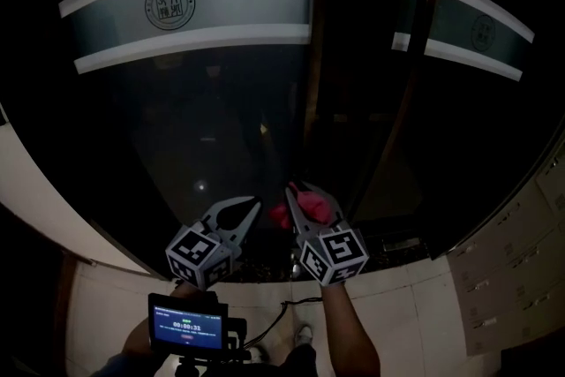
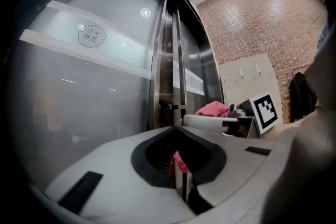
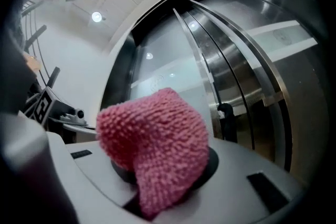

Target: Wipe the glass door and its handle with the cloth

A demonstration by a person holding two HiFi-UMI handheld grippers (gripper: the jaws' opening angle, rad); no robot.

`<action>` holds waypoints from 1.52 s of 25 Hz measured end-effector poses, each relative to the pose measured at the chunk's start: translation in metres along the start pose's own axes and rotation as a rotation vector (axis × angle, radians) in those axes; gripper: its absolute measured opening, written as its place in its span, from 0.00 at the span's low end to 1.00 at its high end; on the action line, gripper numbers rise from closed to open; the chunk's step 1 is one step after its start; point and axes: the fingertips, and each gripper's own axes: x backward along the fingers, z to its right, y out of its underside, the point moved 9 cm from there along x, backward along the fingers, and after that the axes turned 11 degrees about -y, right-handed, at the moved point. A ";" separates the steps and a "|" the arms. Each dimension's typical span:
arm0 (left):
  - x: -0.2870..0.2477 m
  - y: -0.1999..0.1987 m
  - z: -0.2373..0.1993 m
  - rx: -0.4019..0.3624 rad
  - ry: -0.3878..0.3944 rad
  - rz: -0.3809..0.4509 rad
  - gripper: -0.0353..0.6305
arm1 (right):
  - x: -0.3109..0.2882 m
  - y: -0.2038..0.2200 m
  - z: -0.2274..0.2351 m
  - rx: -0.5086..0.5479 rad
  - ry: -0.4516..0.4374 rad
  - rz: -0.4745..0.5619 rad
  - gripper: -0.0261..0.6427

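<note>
Two grippers hang low in front of the door [image 1: 203,128], and by my judgement the wiping has not begun: the cloth [image 3: 157,139] sits near the bottom of the glass, but no view shows it pressed against the pane. The step in hand looks like bringing the cloth up to the door. The next move calls for the right gripper [image 1: 300,200] to push the pink wad flat onto the glass and sweep it across. After that it must go to the upright steel bar just right of it, which I take for the handle [image 1: 319,57], and rub along its length. The right gripper's jaws are closed on the cloth: its own view shows the nubbly wad bulging up out of the hollow between them and its tail pinched lower down. The left gripper [image 1: 252,209] has its jaws pressed together with only a thin slit between them, and I judge it grips nothing. The scrap of pink seen through its hollow seems to be the cloth beyond, in the other gripper, which hangs just beside it
</note>
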 end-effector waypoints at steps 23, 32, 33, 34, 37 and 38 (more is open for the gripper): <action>0.036 0.000 0.100 0.029 -0.075 -0.011 0.07 | 0.078 -0.036 -0.048 0.066 -0.151 0.037 0.16; 0.029 -0.002 0.112 0.031 -0.080 0.002 0.07 | 0.090 -0.034 -0.041 0.049 -0.152 0.054 0.16; 0.029 -0.003 0.112 0.030 -0.079 0.003 0.07 | 0.091 -0.035 -0.041 0.048 -0.153 0.059 0.16; 0.028 -0.003 0.113 0.029 -0.079 0.004 0.07 | 0.091 -0.035 -0.041 0.048 -0.153 0.063 0.16; 0.027 -0.003 0.115 0.030 -0.078 0.003 0.07 | 0.094 -0.035 -0.039 0.049 -0.150 0.071 0.15; 0.026 -0.003 0.116 0.030 -0.078 0.003 0.07 | 0.095 -0.035 -0.039 0.046 -0.150 0.074 0.15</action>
